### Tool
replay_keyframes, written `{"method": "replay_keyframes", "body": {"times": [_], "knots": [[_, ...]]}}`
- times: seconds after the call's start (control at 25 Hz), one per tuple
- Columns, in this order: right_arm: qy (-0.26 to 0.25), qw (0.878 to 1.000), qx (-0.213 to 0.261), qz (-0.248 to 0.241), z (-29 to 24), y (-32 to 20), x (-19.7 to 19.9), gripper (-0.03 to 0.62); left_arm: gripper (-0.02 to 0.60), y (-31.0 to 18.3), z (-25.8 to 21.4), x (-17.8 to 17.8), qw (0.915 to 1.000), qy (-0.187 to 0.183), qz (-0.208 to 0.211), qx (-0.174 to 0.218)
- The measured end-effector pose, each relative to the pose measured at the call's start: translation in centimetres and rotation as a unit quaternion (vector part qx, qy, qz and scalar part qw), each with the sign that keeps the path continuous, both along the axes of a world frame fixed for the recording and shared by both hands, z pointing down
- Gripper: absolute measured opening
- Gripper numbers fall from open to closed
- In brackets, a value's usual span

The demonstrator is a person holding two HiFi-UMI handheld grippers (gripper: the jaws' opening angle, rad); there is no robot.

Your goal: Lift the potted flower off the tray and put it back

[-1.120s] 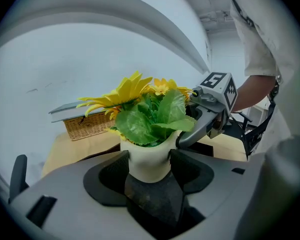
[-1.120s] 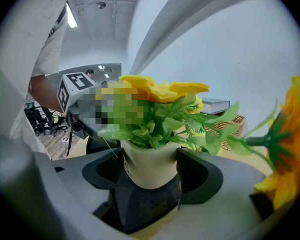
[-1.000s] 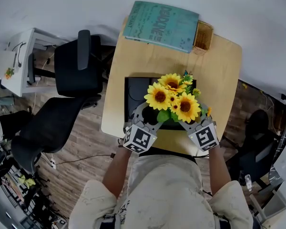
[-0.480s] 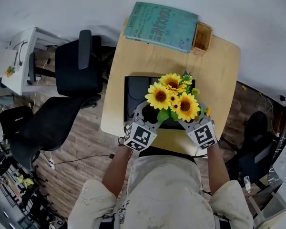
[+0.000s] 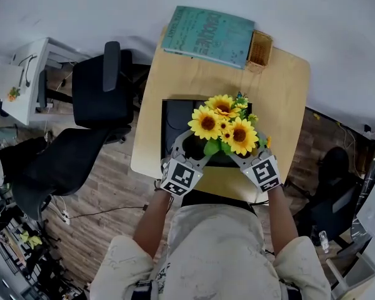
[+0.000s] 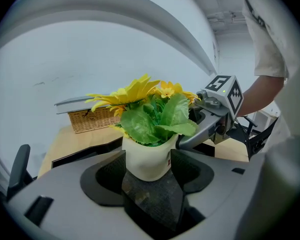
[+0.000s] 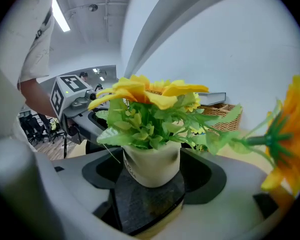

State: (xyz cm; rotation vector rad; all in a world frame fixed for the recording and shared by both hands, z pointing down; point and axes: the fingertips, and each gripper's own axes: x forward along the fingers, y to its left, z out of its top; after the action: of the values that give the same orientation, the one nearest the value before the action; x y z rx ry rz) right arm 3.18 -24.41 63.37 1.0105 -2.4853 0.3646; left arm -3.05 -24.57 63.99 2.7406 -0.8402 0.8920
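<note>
Pale wooden counter (image 5: 287, 99) holds a black tray (image 5: 175, 117). Over the tray's near edge is the potted flower (image 5: 222, 127), its white pot pinched on opposite sides by my left tongs (image 6: 148, 159) and right tongs (image 7: 152, 166). Uneven pressure could tip the top-heavy blooms and let it slip.

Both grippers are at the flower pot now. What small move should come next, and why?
Probably lift both grippers straight up together, slowly. The left gripper and right gripper are each shut on the white flower pot, which is over the black tray; uneven motion could tilt it.
</note>
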Motion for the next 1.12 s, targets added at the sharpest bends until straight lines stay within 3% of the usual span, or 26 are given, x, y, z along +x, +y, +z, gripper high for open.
{"method": "replay_keyframes", "body": {"times": [0.28,0.68,1.12], "knots": [[0.000,1.000,-0.005,0.017,0.6,2.2,1.5,0.348,0.268,1.2,-0.8,-0.8,0.9995,-0.005,-0.028,0.013],[-0.005,1.000,0.010,0.006,-0.3,6.9,1.8,0.348,0.268,6.4,-1.9,-1.8,0.9965,-0.007,-0.079,0.026],[-0.017,0.999,0.032,-0.016,-2.9,12.0,2.0,0.348,0.268,12.0,-5.4,-2.4,0.9836,0.033,-0.167,0.060]]}}
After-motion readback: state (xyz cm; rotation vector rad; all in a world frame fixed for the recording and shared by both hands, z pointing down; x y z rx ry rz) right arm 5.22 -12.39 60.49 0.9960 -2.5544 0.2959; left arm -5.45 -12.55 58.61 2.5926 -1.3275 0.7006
